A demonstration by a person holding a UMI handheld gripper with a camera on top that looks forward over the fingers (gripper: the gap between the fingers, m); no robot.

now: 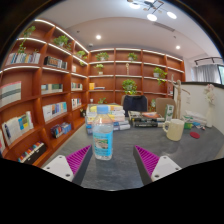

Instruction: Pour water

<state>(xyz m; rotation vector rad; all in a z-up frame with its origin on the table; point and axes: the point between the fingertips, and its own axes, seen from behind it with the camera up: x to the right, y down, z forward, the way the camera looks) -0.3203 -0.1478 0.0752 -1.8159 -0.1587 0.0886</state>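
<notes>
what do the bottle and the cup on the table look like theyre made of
The bottle, standing just ahead of the open tool fingers, looks like clear thin plastic: see-through body, light blue label and cap. The cup, further off on the grey table, looks matte and cream-coloured, probably ceramic or paper; the view leaves that open.

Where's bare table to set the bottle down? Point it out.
Bare table lies right of the water bottle, before the cup. Crowded behind: books and potted plant. The hand-held gripper is open, bottle between its fingers.
</notes>
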